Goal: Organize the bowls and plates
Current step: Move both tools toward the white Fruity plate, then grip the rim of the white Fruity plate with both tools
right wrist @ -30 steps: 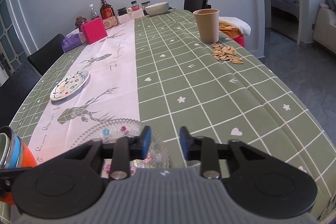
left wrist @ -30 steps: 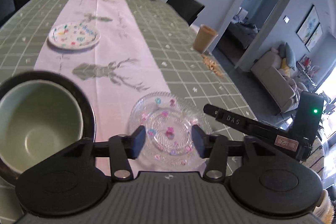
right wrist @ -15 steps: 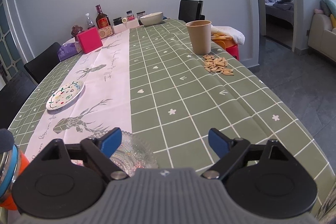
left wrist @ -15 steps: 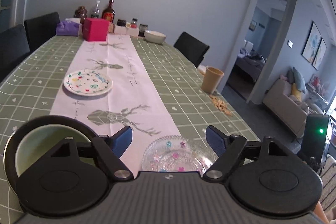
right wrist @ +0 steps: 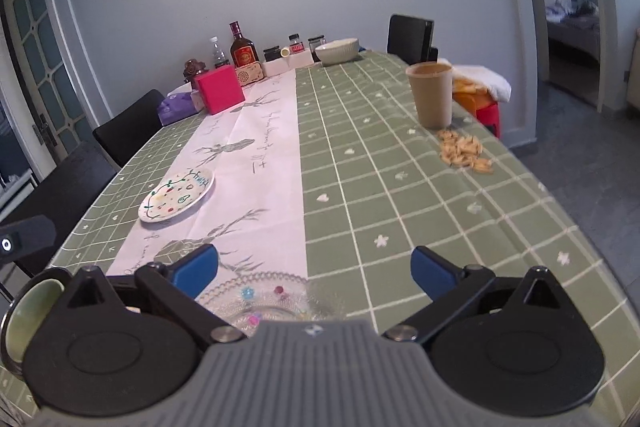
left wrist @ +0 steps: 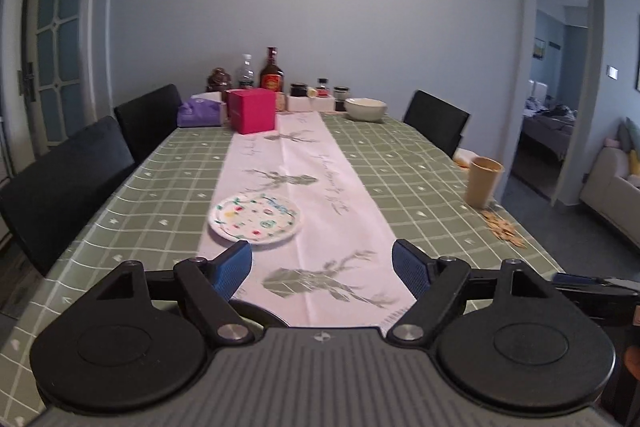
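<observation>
Green checked cloth and a pale runner cover the dining table [right wrist: 400, 187]. Nearest, both claws stand wide and empty: left gripper [left wrist: 322, 269], right gripper [right wrist: 314, 269]. At six o'clock under the right one lies one glass plate [right wrist: 276, 297]; at eight, one green bowl [right wrist: 32, 311]. One painted plate [left wrist: 255, 217] waits at eleven, likely next. One white bowl [left wrist: 365, 109] sits far, at twelve.

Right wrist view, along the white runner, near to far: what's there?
Glass plate → painted plate → pink box → liquor bottle.
</observation>
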